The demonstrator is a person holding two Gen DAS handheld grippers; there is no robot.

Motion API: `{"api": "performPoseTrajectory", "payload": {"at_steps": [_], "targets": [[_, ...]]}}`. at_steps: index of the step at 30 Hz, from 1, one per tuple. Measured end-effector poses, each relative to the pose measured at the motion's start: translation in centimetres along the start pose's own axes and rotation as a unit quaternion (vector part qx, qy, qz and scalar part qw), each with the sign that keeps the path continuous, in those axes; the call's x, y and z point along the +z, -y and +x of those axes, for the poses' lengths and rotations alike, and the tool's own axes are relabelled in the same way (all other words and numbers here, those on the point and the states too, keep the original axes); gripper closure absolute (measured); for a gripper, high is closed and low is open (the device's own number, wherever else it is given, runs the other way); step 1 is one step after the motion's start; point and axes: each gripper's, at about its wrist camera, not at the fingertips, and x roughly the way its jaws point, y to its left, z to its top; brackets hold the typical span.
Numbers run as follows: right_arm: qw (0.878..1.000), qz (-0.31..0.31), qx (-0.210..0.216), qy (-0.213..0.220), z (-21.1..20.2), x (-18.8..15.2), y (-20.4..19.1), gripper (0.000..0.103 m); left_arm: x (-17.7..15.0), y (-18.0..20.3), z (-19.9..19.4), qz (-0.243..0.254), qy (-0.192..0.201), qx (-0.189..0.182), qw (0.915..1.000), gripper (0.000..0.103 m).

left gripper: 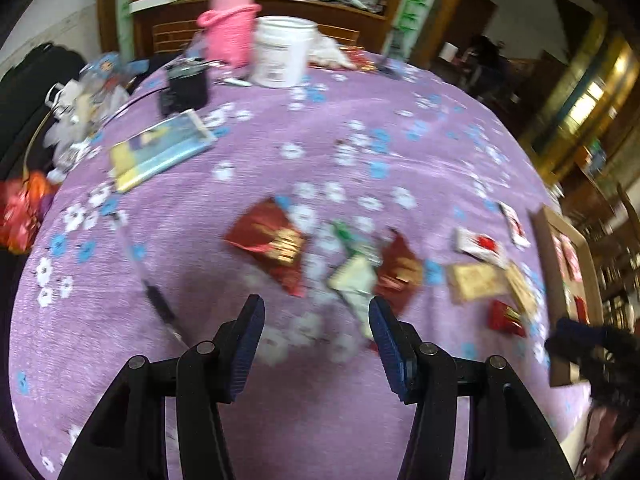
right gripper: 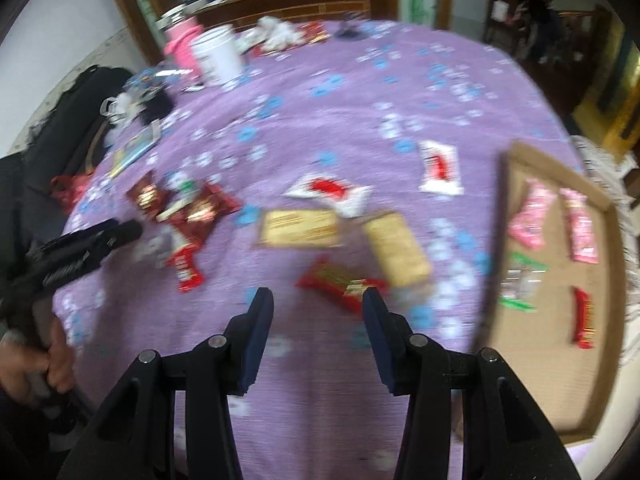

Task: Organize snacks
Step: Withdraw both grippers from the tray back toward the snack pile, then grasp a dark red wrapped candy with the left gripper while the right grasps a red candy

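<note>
Looking down my left gripper (left gripper: 316,320), I see its two fingers spread wide with nothing between them. They hang above the purple cloth (left gripper: 280,152). Just past the fingertips lie some snacks: a dark red pack (left gripper: 270,240) ahead and a bit left, a white pack (left gripper: 354,280) close to the right finger, and another red pack (left gripper: 400,274) touching the white one. Further right are two tan packs (left gripper: 476,282) and a small red bar (left gripper: 506,318).

My right gripper (right gripper: 318,300) is wide open too and holds nothing. A red bar (right gripper: 340,282) lies on the cloth right in front of it, its near end close to the right finger (right gripper: 376,320). Beyond it lie one tan pack (right gripper: 300,228) and another (right gripper: 398,250), then two white packs with red on them (right gripper: 328,190) (right gripper: 440,168).

The box (right gripper: 504,216) sits to the right, at the edge of the table. Inside I see two pink packs (right gripper: 528,218), a green and clear one (right gripper: 520,282), and a red bar (right gripper: 582,318).

Both views are blurry, so I cannot read any words. At the far end stand a white tub (left gripper: 282,52) and a pink cup (left gripper: 230,28).
</note>
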Motion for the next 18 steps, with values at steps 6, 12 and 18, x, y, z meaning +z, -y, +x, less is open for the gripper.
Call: {"api": "performPoseTrajectory", "payload": {"at_steps": [6,12,18], "targets": [[0.999,-0.018,0.036,-0.023,2.4,0.1,-3.7,0.058,1.7,-1.9,3.2,-0.016,-0.032,0.011,0.9993,0.045],[0.998,-0.027,0.044,-0.027,3.5,0.2,-5.1,0.058,3.8,-1.9,6.1,0.001,-0.036,0.011,0.9993,0.046],[0.997,-0.038,0.051,-0.037,5.0,0.7,-6.4,0.058,4.5,-1.2,6.9,0.037,-0.027,0.003,0.9989,0.068]]}}
